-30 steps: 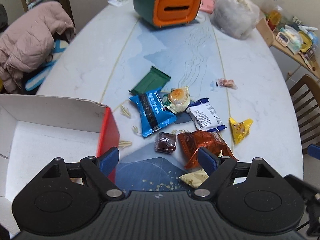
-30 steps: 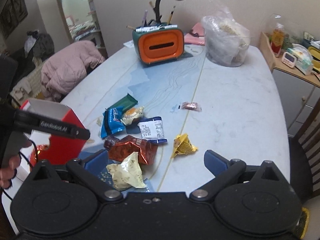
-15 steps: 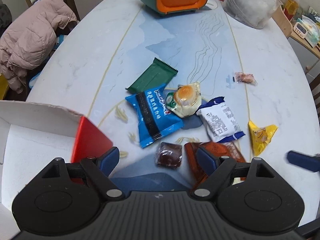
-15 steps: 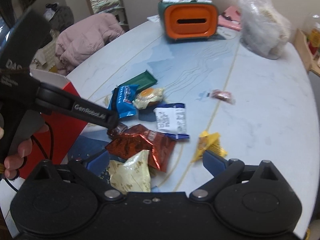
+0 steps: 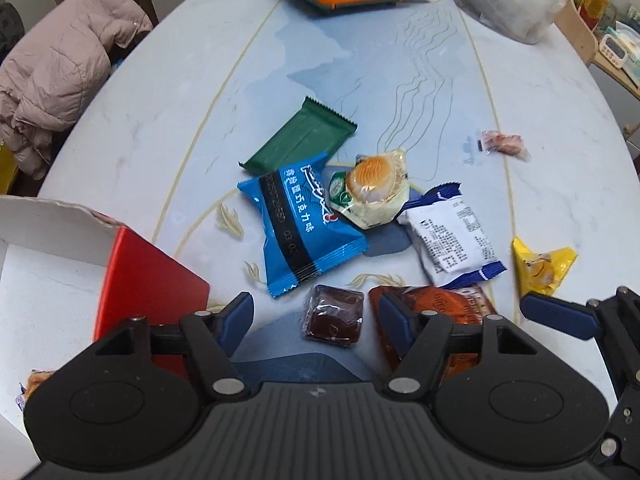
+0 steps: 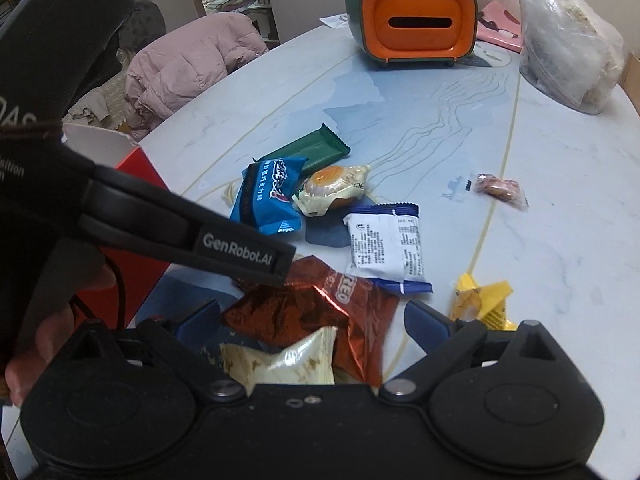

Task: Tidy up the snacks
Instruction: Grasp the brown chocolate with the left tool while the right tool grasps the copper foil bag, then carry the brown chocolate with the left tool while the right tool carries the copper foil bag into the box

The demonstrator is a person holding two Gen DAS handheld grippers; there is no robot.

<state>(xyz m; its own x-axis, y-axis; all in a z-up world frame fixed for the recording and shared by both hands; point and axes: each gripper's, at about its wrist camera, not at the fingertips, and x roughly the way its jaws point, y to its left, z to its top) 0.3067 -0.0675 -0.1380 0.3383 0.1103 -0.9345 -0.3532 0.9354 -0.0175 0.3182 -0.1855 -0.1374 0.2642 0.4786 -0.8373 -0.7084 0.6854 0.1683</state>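
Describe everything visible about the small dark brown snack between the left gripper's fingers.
The small dark brown snack is a squarish block sealed in clear, glossy plastic wrap. It lies flat on the table, just below the blue packet and left of the red foil packet, touching neither as far as can be seen. The left gripper has it between its closing jaws, but the pads do not press it.
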